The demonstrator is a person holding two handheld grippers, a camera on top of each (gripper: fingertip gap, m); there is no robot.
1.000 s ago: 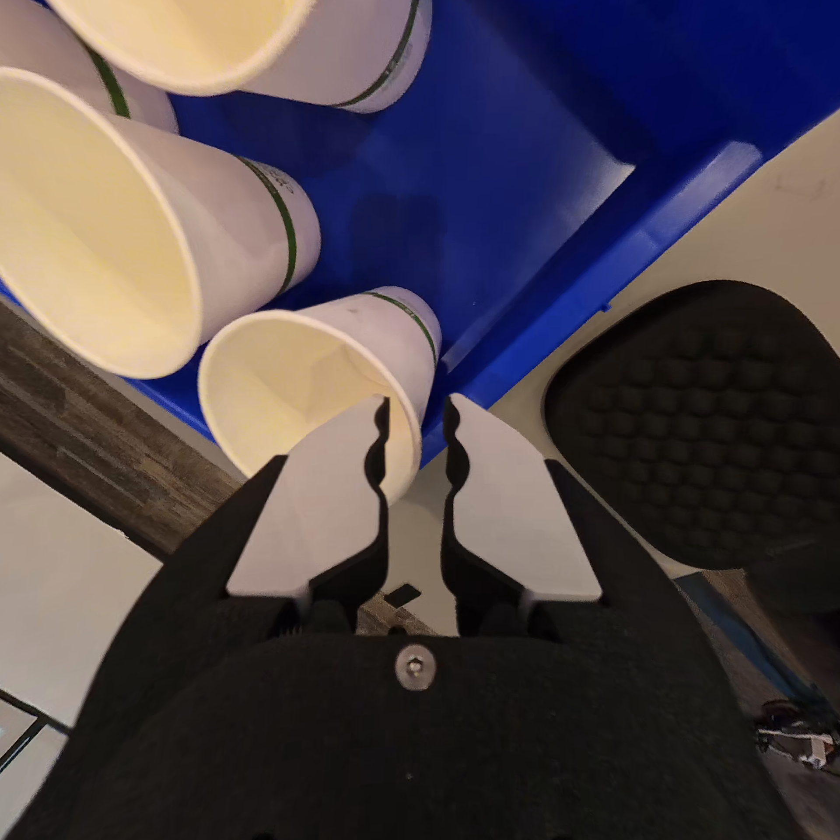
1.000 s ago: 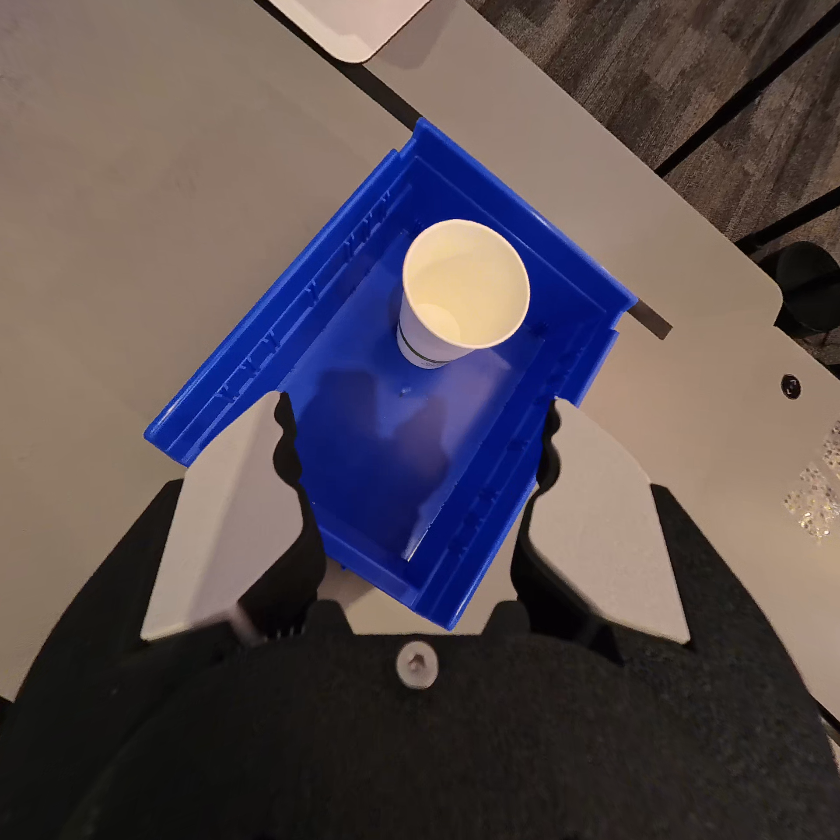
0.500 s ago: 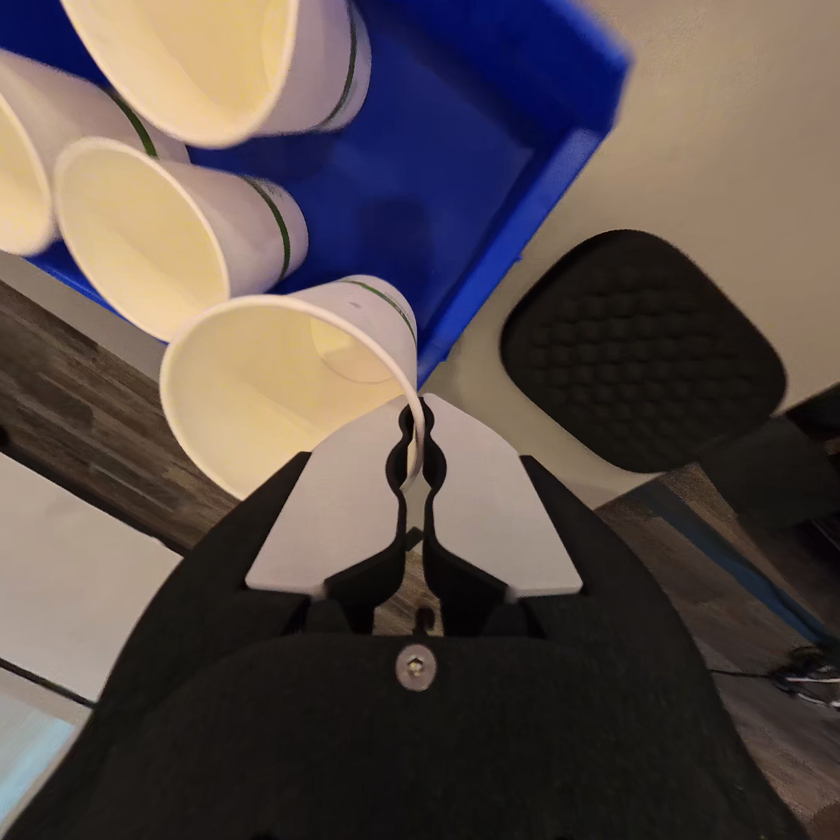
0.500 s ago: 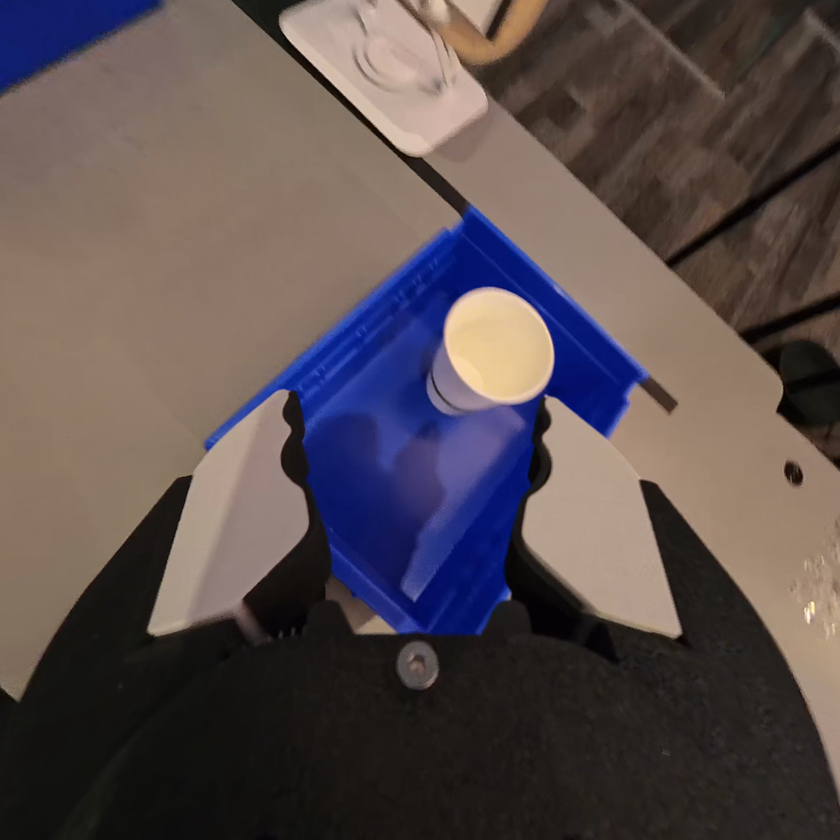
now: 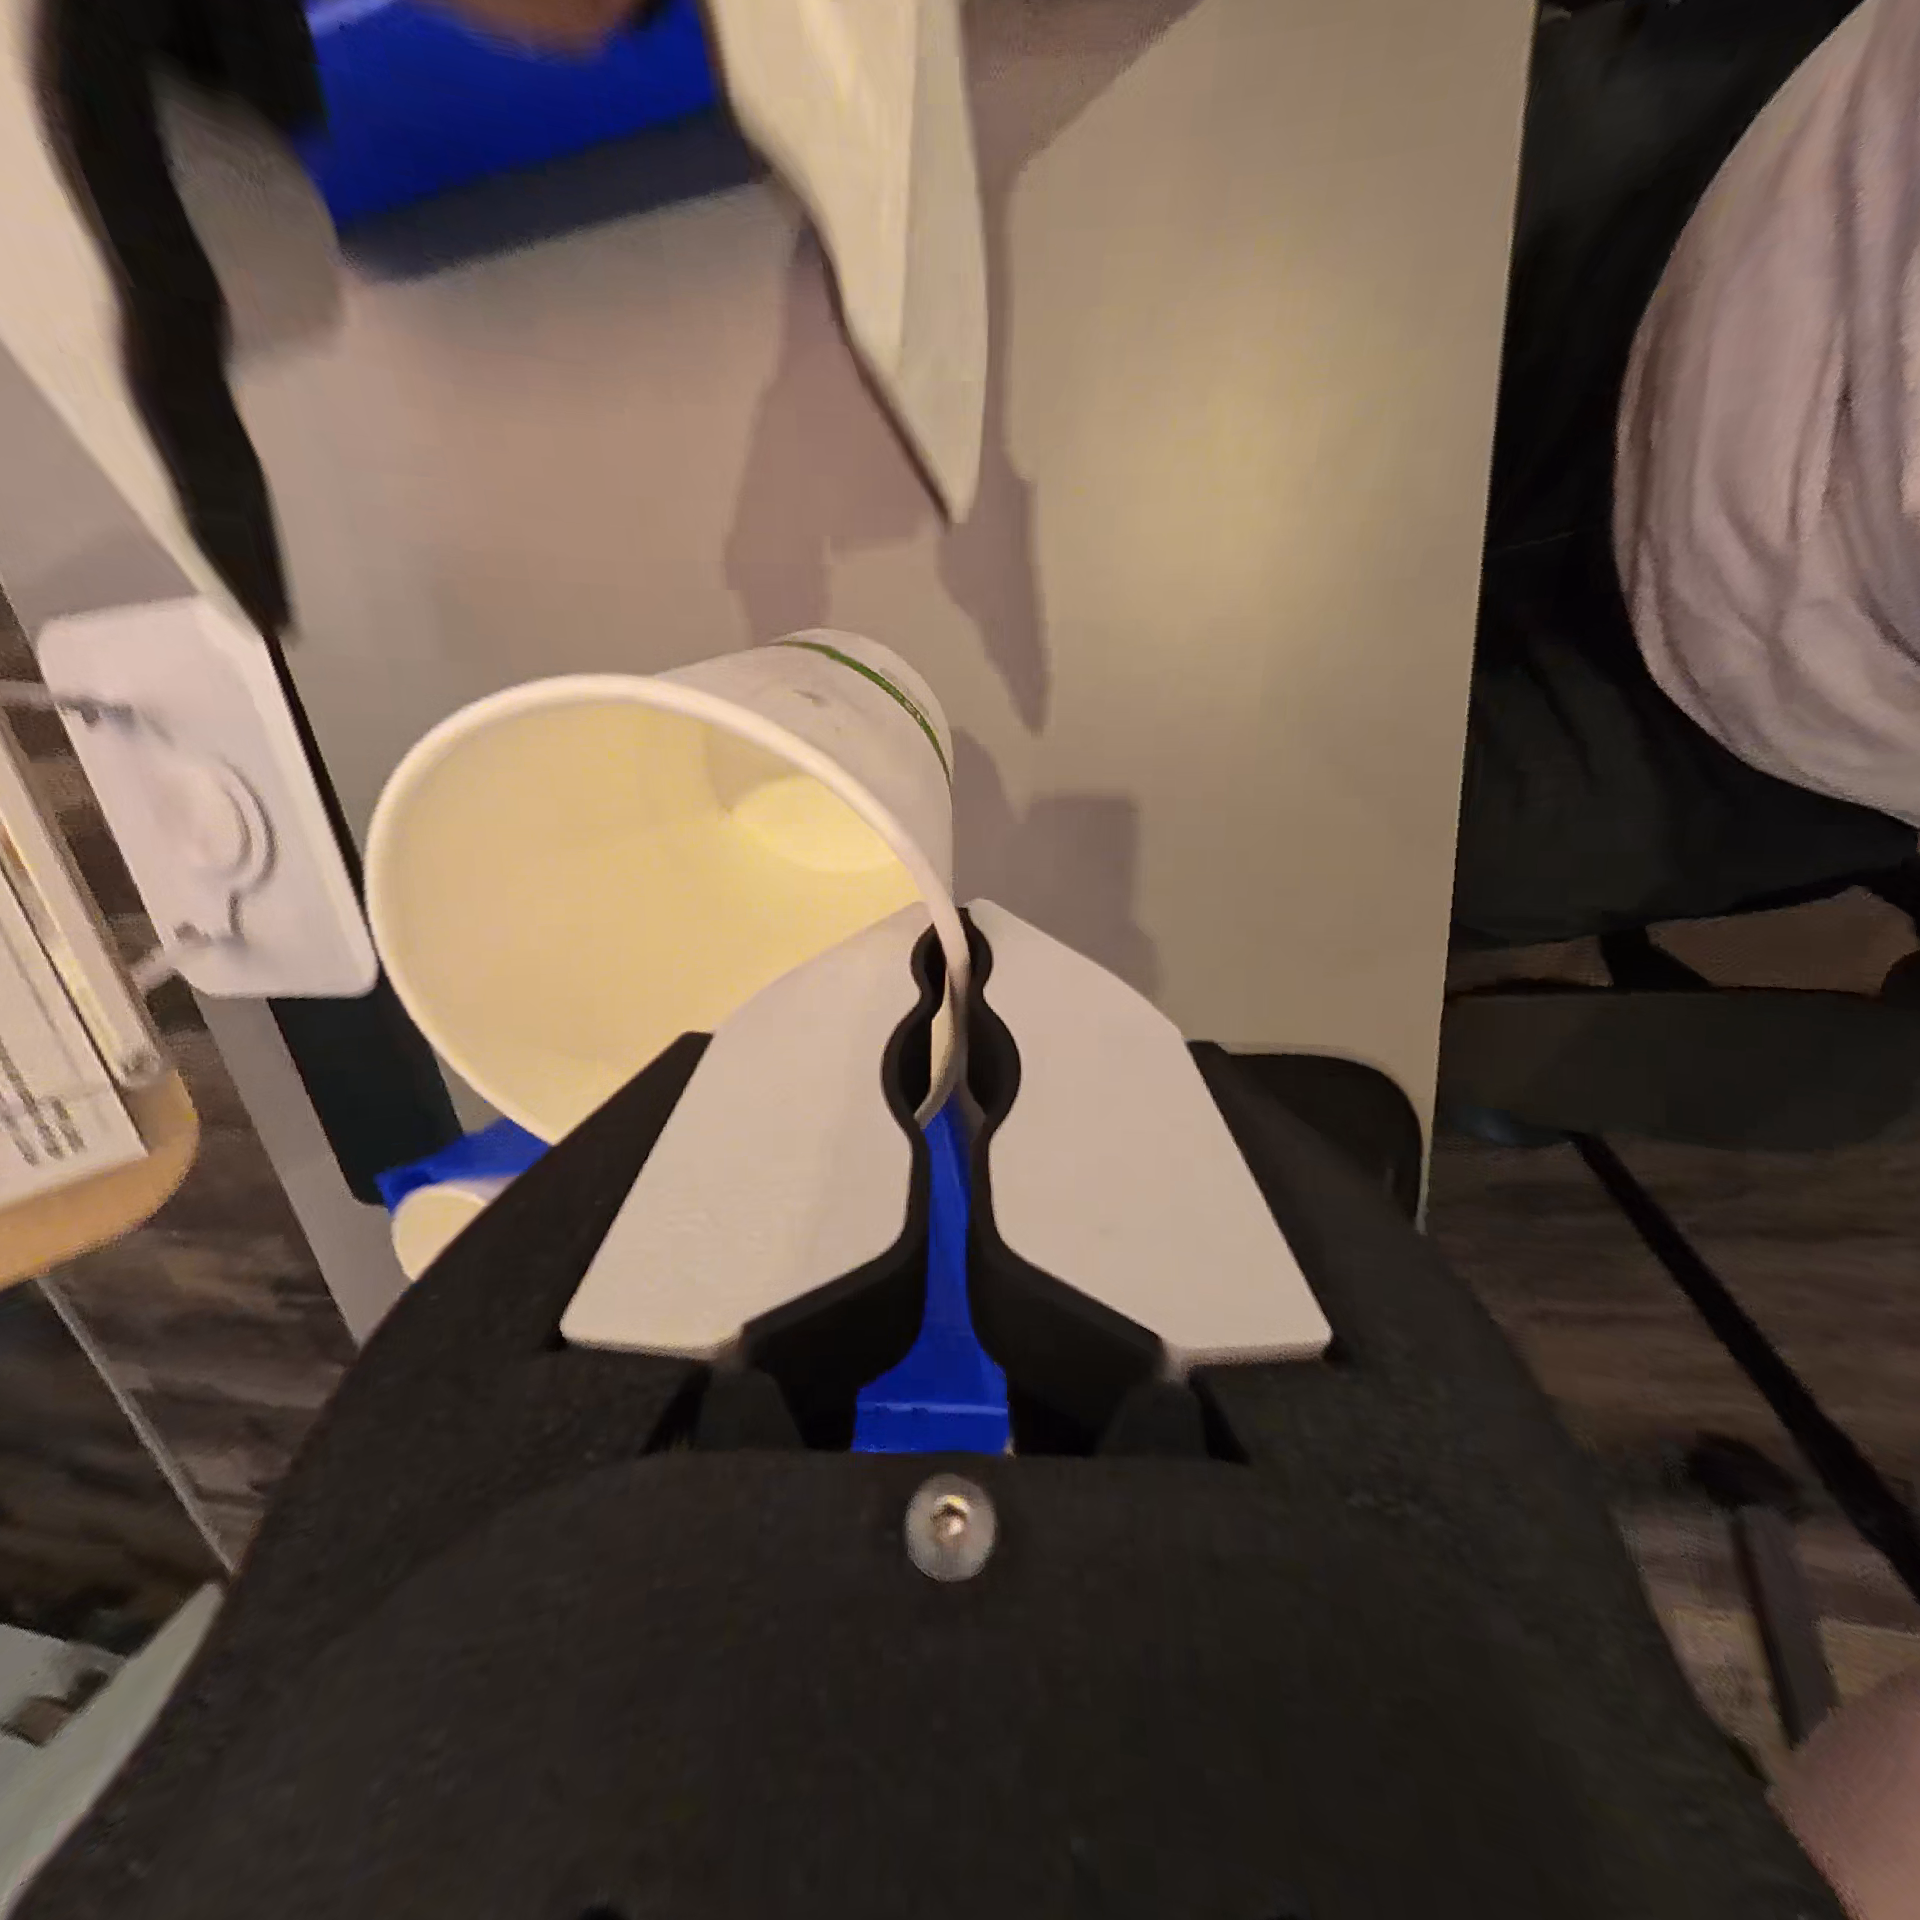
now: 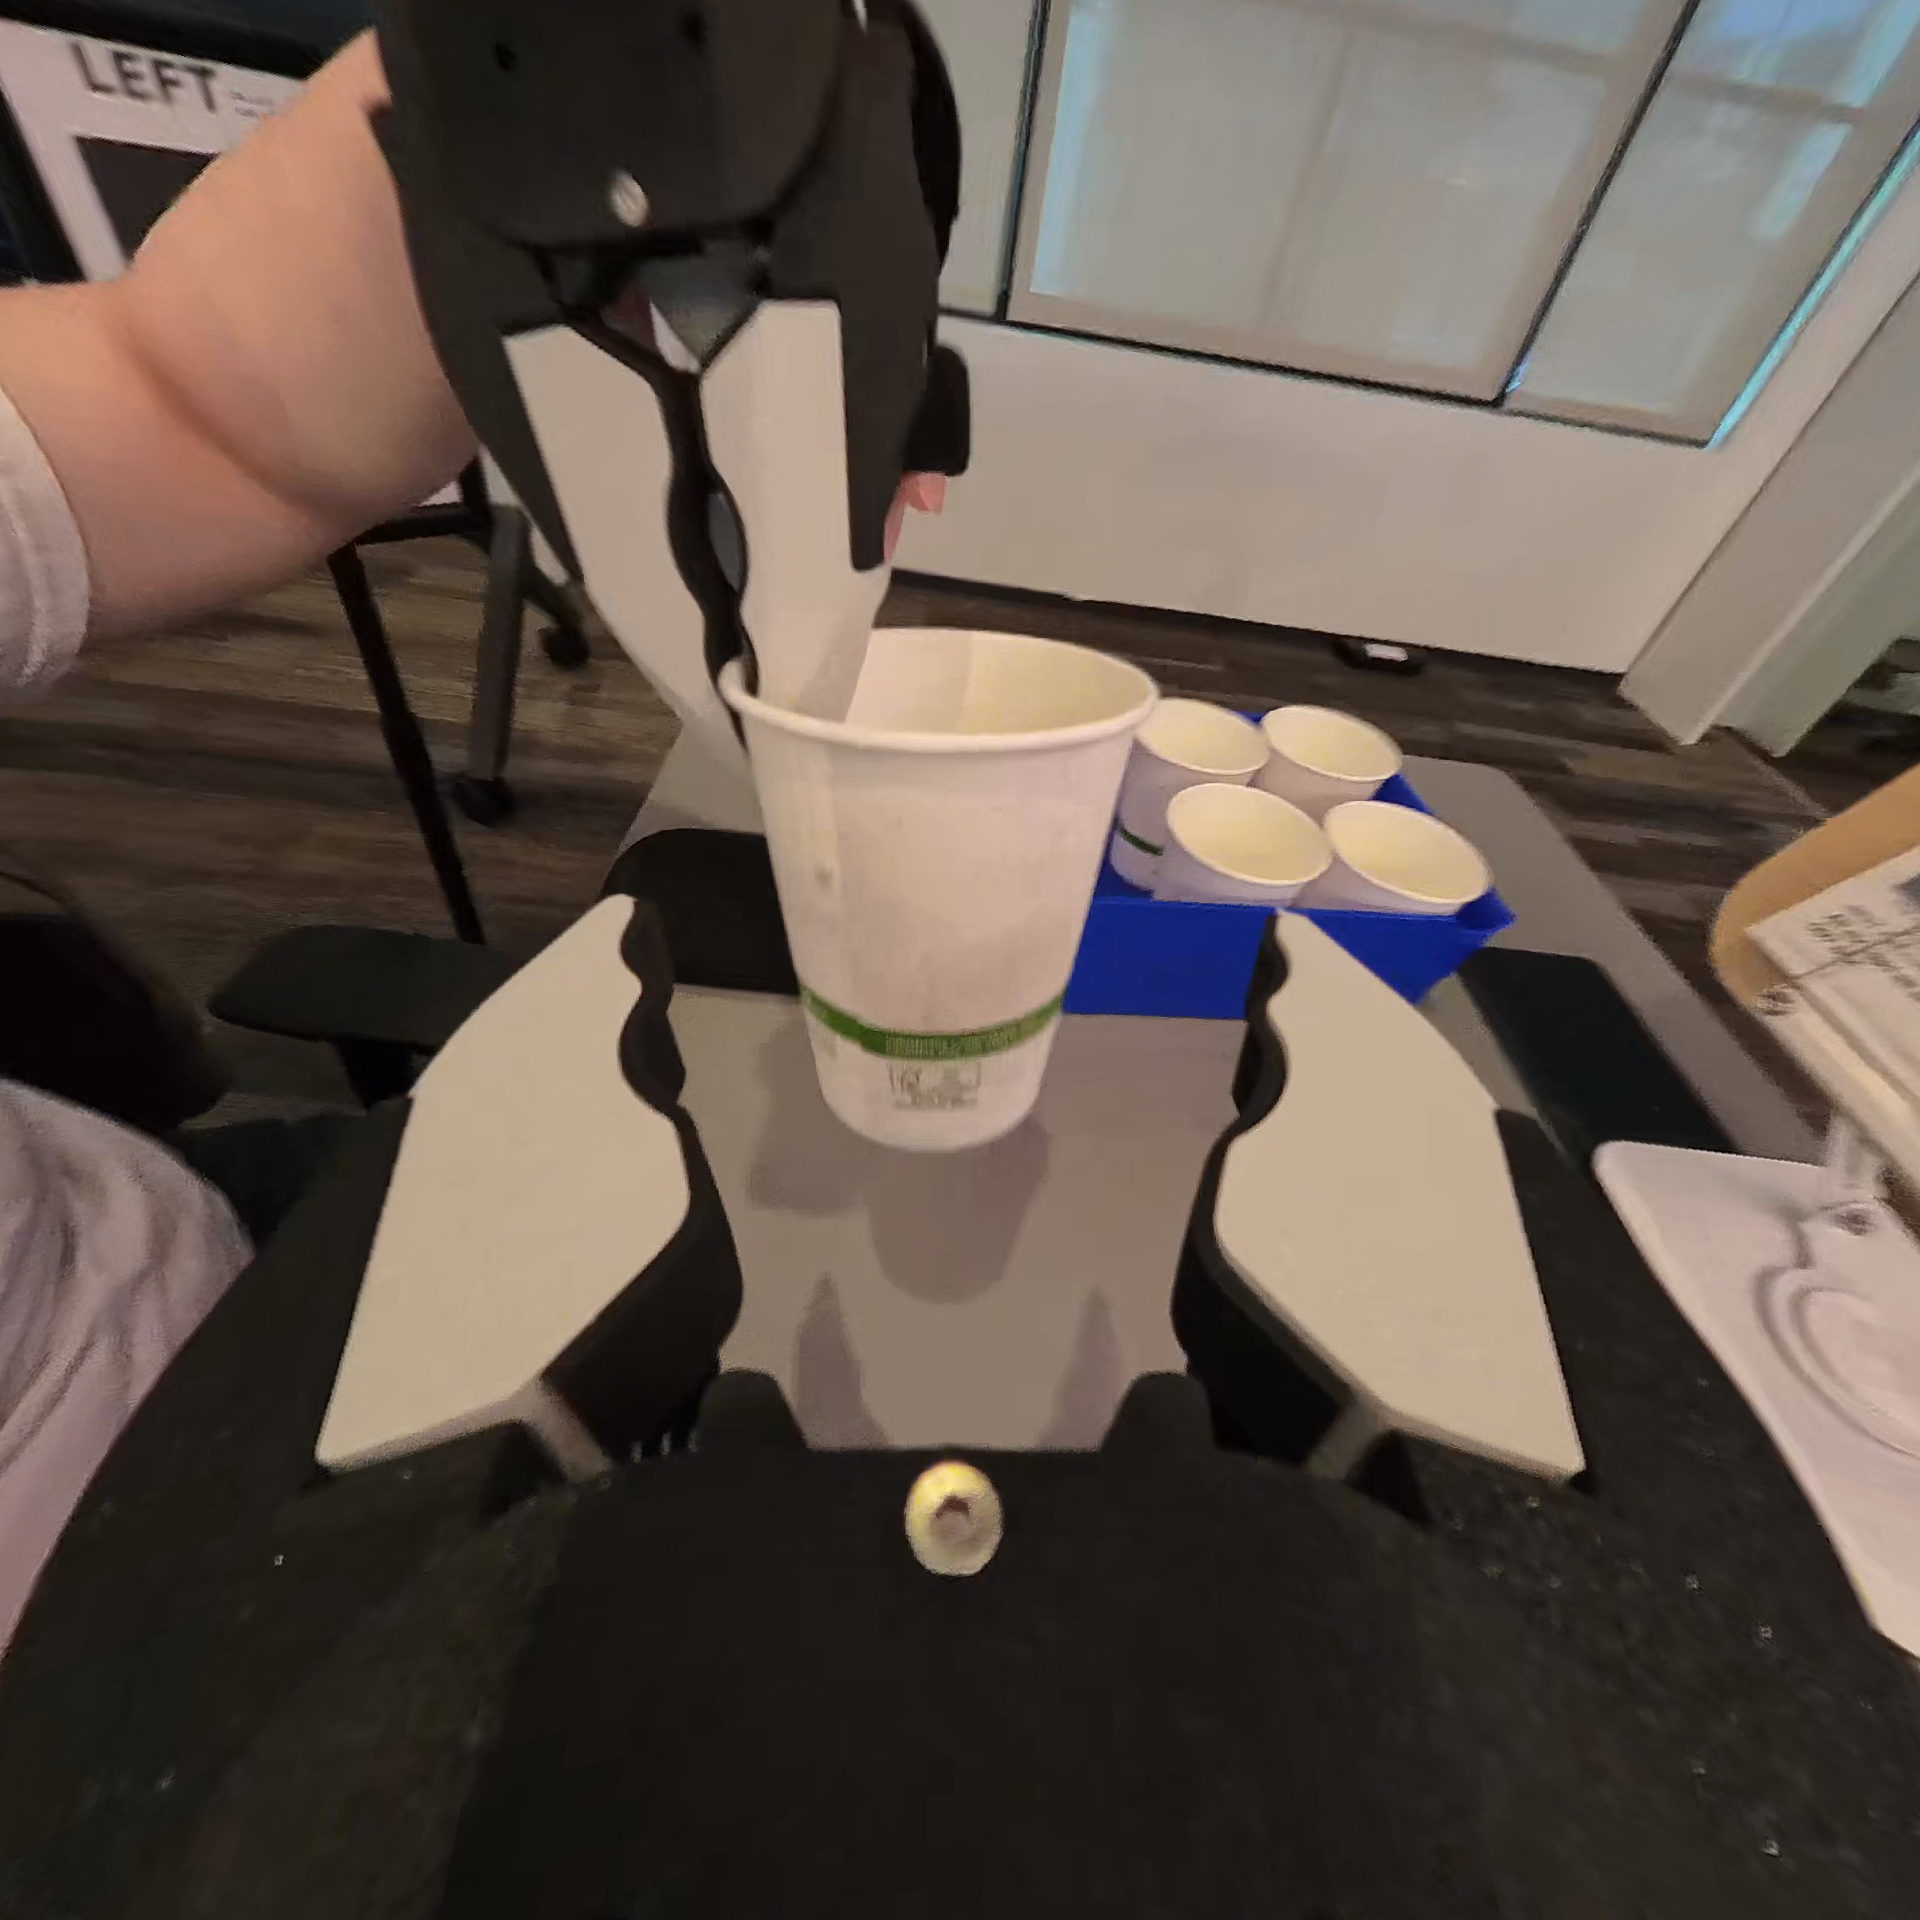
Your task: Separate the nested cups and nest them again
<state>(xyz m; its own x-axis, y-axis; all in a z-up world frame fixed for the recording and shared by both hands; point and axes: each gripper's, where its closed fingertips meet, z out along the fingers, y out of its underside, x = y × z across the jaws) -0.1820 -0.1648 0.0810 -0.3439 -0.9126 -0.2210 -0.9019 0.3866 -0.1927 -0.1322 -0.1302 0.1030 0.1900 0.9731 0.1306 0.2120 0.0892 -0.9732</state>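
Observation:
A white paper cup with a green band [image 5: 665, 862] hangs by its rim from my left gripper [image 5: 951, 997], which is shut on the rim. In the right wrist view the same cup [image 6: 925, 883] hangs upright just above the grey table [image 6: 987, 1299], with the left gripper [image 6: 743, 665] pinching it from above. My right gripper [image 6: 951, 945] is open and empty, level with the cup, one finger on each side of it, not touching it. I cannot tell whether a second cup is nested inside.
A blue bin [image 6: 1174, 956] with several white cups [image 6: 1247, 842] stands behind the held cup. A second blue bin [image 5: 499, 135] shows blurred at the top of the left wrist view. A white pad [image 6: 1766, 1299] and papers [image 6: 1849, 956] lie to the right, and a chair armrest [image 6: 343, 997] to the left.
My left gripper shut on the cup's rim, lifted it out of the blue bin and carried it over the table. My right gripper left the other bin and now faces the held cup.

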